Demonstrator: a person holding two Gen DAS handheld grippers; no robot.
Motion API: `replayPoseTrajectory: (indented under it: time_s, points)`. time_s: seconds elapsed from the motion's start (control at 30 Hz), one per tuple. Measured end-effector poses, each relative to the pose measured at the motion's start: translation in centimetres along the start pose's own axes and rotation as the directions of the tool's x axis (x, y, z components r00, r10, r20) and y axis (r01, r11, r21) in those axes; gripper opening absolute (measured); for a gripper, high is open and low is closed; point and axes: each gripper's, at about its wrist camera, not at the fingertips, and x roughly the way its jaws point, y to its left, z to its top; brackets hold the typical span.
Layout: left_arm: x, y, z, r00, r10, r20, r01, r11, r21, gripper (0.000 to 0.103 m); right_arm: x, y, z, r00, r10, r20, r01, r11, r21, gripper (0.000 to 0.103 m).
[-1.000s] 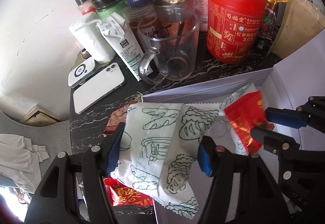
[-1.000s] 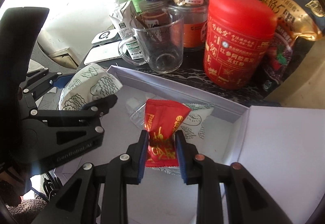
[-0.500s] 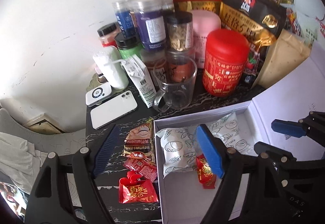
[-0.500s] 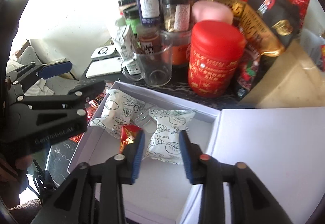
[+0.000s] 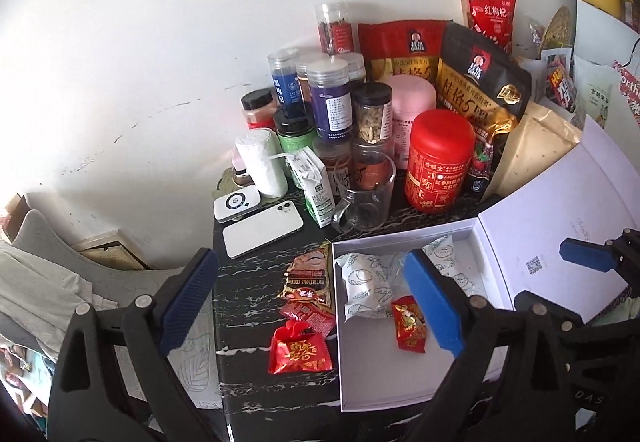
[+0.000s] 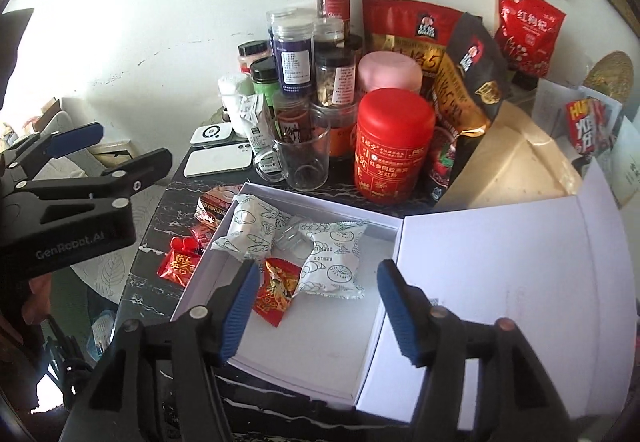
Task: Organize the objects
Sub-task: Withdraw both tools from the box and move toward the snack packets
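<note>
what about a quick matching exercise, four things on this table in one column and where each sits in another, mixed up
Things:
1. red candy packet
2. glass mug
3. white phone
4. red tin

Places:
a. black tabletop, left of the mug
b. inside the white box
c. behind the box, right of the mug
d. just behind the box's back left corner

Pairs: 1-b, 2-d, 3-a, 4-c

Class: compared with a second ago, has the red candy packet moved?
Yes. The red candy packet has left the right gripper, whose jaws just opened, and now lies in the white box, below the red tin.
</note>
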Motion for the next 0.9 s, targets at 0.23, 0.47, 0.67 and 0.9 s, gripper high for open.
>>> replayPoseTrajectory:
  time_s: [0.23,0.47,0.67,0.9]
  points:
    - [-3.7,2.9,-1.7,0.996,-0.083,0.033,0.084,0.996,-0.015,0.094,-3.0,2.8,-1.4,0.999,-0.037,0.003,0.037,0.999,0.038,0.069]
    - [-7.1,6.4,-3.3,0.986,-0.147,0.076,0.144,0.988,0.050,0.094,-6.3,7.4,-2.4,0.995,-0.090,0.031,0.087,0.992,0.091,0.069]
    - [-9.0,9.8,-4.7,0.976,-0.212,0.059,0.204,0.973,0.111,0.094,-8.8,11.8,-3.7,0.991,-0.128,0.049,0.118,0.978,0.170,0.069]
    - [-9.4,11.2,-6.2,0.966,-0.256,0.017,0.250,0.952,0.176,0.094,-9.7,14.9,-5.7,0.989,-0.142,0.031,0.133,0.972,0.194,0.069]
